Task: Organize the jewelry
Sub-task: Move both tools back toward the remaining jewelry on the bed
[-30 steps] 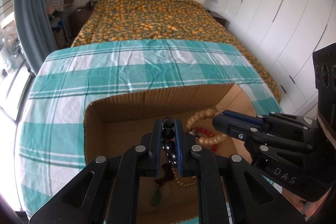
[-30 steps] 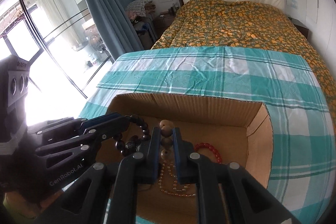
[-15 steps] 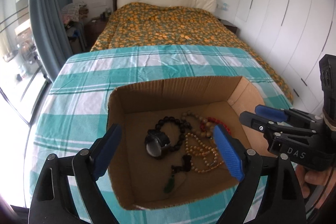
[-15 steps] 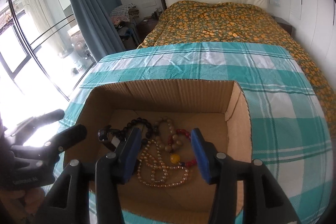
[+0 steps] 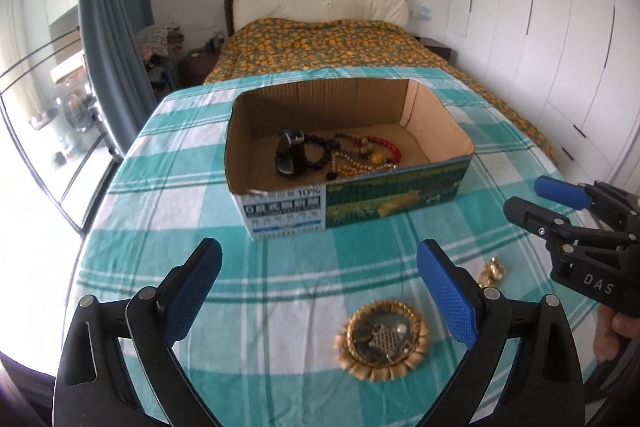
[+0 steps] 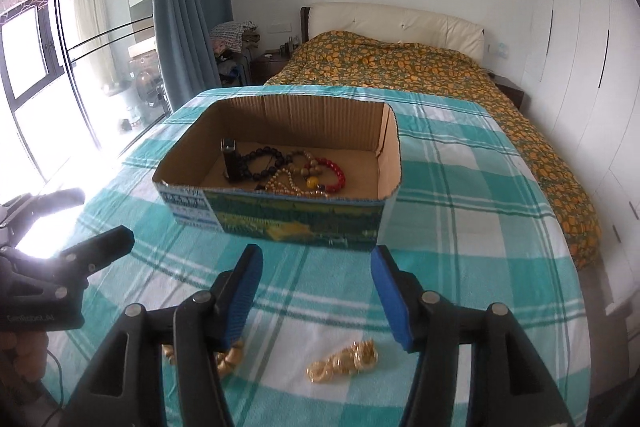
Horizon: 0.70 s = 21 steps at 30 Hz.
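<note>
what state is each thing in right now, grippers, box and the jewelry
left gripper: open, empty, above the cloth
right gripper: open, empty
cardboard box: open-topped, upright on the checked cloth
watch: in the box, on its side
bead bracelets: heaped in the box
round gold brooch: flat on the cloth, outside the box
small gold chain piece: bunched on the cloth, outside the box

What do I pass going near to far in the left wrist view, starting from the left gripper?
Left gripper → round gold brooch → small gold trinket → cardboard box holding the watch and bead strands → bed behind the table.
</note>
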Tool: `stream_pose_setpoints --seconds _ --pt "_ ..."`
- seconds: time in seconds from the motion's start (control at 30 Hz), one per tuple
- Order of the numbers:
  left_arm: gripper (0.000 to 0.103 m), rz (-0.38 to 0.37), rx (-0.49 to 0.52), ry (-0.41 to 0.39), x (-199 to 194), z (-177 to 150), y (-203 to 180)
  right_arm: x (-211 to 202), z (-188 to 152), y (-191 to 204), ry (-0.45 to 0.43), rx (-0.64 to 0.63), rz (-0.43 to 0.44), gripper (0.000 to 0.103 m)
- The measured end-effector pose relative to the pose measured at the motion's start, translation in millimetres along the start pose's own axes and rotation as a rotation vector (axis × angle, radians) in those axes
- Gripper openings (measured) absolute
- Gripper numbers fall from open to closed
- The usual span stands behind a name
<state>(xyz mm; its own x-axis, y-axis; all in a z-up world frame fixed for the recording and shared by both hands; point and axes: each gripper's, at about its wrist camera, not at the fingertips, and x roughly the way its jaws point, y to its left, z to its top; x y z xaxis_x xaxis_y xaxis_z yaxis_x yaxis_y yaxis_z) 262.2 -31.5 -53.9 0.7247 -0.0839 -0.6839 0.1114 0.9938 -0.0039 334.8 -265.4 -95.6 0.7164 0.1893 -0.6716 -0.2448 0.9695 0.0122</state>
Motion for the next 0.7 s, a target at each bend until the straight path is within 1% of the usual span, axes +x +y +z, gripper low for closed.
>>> stream_pose_setpoints --seconds 0.13,0.4,0.53,0.7 --pt "0.098 -0.012 -0.029 0.015 -9 -23 -1 -23 -29 -2 -0.005 0.014 -0.025 0.057" --pt "0.098 -0.010 -0.076 0.064 -13 -69 1 -42 -77 -6 -0.008 0.025 -0.084 0.057" --pt "0.098 0.000 -0.098 0.090 -12 -94 9 -45 -96 -11 0.002 0.045 -0.091 0.057" --pt "0.098 -0.019 -0.156 0.130 -3 -115 21 -35 -117 -18 0.046 0.083 -0.085 0.057"
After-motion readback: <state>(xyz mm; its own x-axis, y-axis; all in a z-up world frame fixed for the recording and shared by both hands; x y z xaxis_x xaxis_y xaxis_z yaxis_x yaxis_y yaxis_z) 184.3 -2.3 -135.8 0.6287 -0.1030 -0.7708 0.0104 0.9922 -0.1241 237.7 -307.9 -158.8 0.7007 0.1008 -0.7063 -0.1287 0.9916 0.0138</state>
